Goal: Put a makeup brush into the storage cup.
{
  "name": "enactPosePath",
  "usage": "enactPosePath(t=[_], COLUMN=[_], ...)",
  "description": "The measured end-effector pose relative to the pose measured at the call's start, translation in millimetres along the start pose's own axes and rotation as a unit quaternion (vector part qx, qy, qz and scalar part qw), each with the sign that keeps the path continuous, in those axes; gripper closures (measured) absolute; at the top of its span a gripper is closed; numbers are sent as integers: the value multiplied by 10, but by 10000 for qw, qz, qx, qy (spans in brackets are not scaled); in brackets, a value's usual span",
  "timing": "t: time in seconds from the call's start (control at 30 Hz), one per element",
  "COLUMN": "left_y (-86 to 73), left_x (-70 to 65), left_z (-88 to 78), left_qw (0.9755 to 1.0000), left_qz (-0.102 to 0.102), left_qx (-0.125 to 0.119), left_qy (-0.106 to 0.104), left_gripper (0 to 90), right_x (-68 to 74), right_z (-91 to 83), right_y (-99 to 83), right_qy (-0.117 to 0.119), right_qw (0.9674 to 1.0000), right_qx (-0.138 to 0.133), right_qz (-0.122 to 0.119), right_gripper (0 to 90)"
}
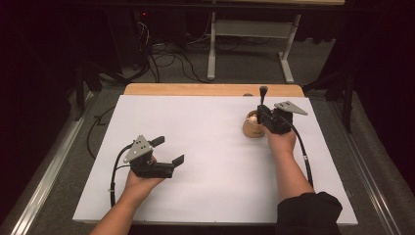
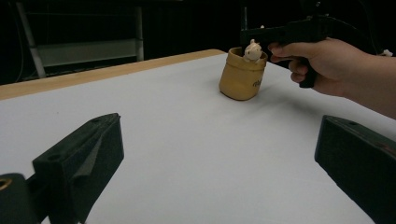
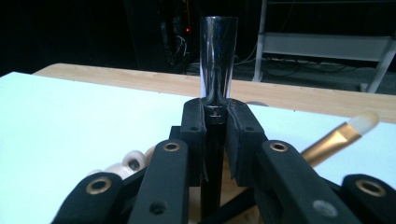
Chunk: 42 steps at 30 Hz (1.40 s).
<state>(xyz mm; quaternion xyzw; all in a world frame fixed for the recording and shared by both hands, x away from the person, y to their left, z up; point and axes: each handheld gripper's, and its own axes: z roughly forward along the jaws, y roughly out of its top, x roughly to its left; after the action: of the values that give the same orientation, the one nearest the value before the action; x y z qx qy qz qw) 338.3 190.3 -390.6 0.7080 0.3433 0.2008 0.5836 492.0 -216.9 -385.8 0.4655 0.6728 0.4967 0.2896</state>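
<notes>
High view: white table sheet [image 1: 205, 161] with two hand-held grippers and one small tan pot [image 1: 252, 128] standing right of centre, toward the far edge

Item 1, right gripper [image 1: 263, 108]: jaws pressed together on a dark upright stick, most likely a cosmetic brush [image 3: 217, 60], pinched just below its flared chrome ferrule. Gripper sits directly over the pot, touching or just above its rim; which cannot be told. Vertical hold suits lowering the stick straight into the mouth, or lifting it clear; direction not determinable

Item 2, tan pot, soft-sided, printed mark on its wall [image 2: 243, 74]: holds a pale knobbed piece [image 2: 252, 50] poking above the rim and, in the right gripper view, a gold-ferruled brush [image 3: 343, 135] leaning out to the right. Narrow mouth, already occupied, so a straight drop matters

Item 3, left gripper [image 1: 166, 151]: jaws spread wide, nothing between them, resting near the table's left side, well apart from the pot. Judged idle, kept clear of the working hand, aimed toward the pot should steadying be needed
</notes>
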Motion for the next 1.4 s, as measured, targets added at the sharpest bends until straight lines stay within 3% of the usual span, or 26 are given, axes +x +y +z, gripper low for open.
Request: enactPosePath(t=[0.27,0.47,0.77,1.1,1.4], left_y=[1,10,12,-1,-1], left_x=[2,-7,4,22,34], left_z=[0,-8,-2,-5,-27], left_qw=[10000,10000,10000,9999,9999], left_qz=[-11,-6,-27,-59,-21], left_qx=[-16,-53,-38,83,77], left_qy=[-3,-5,42,121,153], left_gripper=[22,22,22,14,14], right_x=[28,30,26,108,170], right_z=[0,-44,-171,-261,-416], right_y=[21,68,133,133,63], right_qy=[41,13,32,216,494], right_qw=[10000,9999,9999,9996,9987], right_qx=[-32,-106,-123,-109,-60], right_qz=[-39,44,-22,-166,-146], right_gripper=[798,684,672,628,498])
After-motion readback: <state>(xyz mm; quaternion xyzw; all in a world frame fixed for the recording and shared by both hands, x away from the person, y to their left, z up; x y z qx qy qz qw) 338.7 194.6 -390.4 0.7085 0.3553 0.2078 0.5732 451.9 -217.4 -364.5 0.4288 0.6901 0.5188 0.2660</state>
